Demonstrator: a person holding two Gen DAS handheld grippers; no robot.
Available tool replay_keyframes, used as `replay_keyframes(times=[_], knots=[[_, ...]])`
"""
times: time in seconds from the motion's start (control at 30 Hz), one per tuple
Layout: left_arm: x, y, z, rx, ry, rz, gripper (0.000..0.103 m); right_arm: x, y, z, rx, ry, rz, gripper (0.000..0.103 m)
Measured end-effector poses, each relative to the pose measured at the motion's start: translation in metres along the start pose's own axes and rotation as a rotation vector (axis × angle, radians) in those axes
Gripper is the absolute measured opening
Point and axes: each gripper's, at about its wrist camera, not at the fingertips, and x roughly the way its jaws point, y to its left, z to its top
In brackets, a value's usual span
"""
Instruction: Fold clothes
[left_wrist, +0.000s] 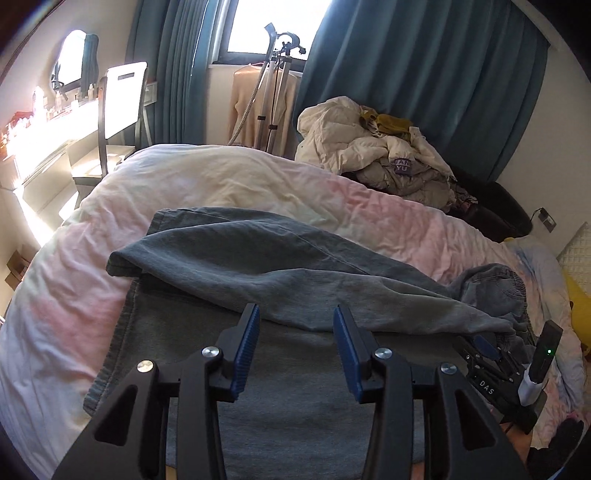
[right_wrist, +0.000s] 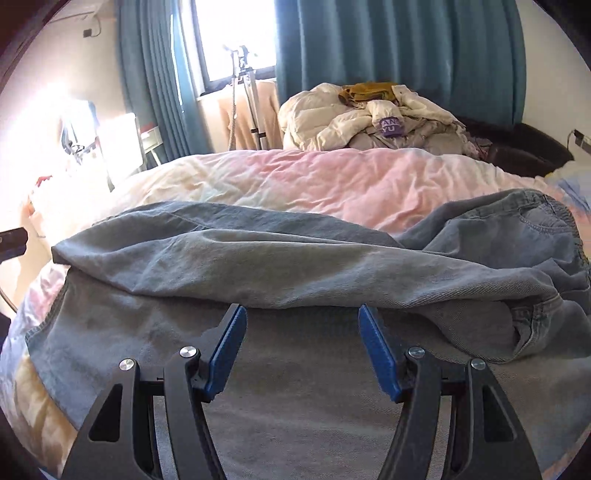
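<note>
Both tongs are seen spread, with nothing pinched between the blue pads. At the bottom centre of the left wrist view, the left tongs (left_wrist: 295, 332) are held over a pair of grey-blue jeans (left_wrist: 280, 266), and no earlier picture is given for comparison. The jeans are spread across the middle of the frame on a bed with a pink and cream duvet (left_wrist: 229, 177), one leg being folded over the other, the hems lying toward the left. At the upper left, a sunlit surface (left_wrist: 55, 136) and a white chair (left_wrist: 123, 99) are seen. A garment steamer (left_wrist: 275, 85) is placed before the window at top centre, flanked by teal curtains (left_wrist: 424, 74). A pile of pale clothes (left_wrist: 373, 144) is heaped right of centre beyond the bed. At the lower right, the right tongs (left_wrist: 487, 345) are seen close to the jeans' waistband (left_wrist: 495, 284).

At the bottom centre of the right wrist view, the right tongs (right_wrist: 301, 334) are held over the jeans (right_wrist: 258, 266), with the waistband (right_wrist: 546, 221) at the right.
</note>
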Motion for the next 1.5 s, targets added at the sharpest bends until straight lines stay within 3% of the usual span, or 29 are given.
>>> replay_keyframes(times=[0.33,0.7,0.87,1.03,1.17,1.33,1.5], knots=[[0.033,-0.044,-0.019,0.024,-0.019,0.080,0.042,-0.007,-0.039,0.014,0.088,-0.050,-0.103,0.064],[0.065,-0.042,-0.048,0.109,-0.008,0.166,0.042,0.034,-0.058,0.040,0.196,0.077,0.031,0.063],[0.079,-0.046,-0.051,0.111,0.023,0.123,0.042,0.055,-0.090,0.070,0.293,0.102,0.018,0.063],[0.089,-0.057,-0.060,0.138,0.064,0.066,0.042,0.098,-0.147,0.094,0.447,0.167,-0.078,0.063],[0.099,-0.062,-0.063,0.145,0.091,0.044,0.042,0.132,-0.188,0.104,0.483,0.239,-0.173,0.063],[0.110,-0.061,-0.065,0.140,0.111,0.043,0.042,0.155,-0.219,0.108,0.564,0.285,-0.117,0.064],[0.119,-0.055,-0.064,0.109,0.138,0.041,0.042,0.156,-0.217,0.117,0.513,0.271,-0.122,0.064]])
